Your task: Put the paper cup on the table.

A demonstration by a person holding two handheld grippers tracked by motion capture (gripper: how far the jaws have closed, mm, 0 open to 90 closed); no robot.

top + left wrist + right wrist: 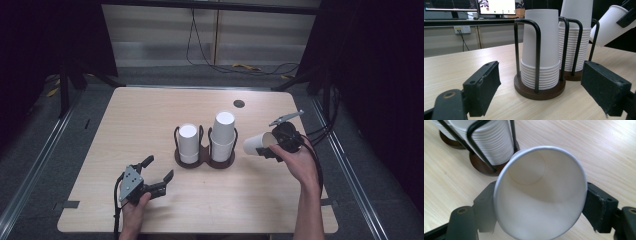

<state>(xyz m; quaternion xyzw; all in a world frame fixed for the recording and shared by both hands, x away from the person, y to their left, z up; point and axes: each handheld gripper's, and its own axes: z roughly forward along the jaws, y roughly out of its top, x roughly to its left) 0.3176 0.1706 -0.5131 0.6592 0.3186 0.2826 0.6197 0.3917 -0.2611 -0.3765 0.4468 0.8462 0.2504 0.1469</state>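
Paper cups are the matter here, with a black wire rack (205, 150) near the middle of the table (150, 115) as the landmark. From the high view, the rack carries two upside-down stacks: the short stack (188, 143) in its left bay and the tall stack (223, 135) in its right bay. Just right of the rack, the right gripper (272, 148) is clamped on a single cup (257, 144), held off the table on its side with its closed bottom pointing at the tall stack. The left gripper (156, 170) rests in front of and to the left of the rack, jaws spread, holding nothing.

The left gripper view looks between those wide-apart jaws at the rack, short stack nearest, with the cup tilted at the upper right.

The right gripper view looks straight into the cup's open mouth, a jaw pressed against each side near the rim.

Such a cup is likely very light and thin-walled, easily crushed; the rolled rim is the stiffest part, so a gentle hold there, as now, seems soundest.
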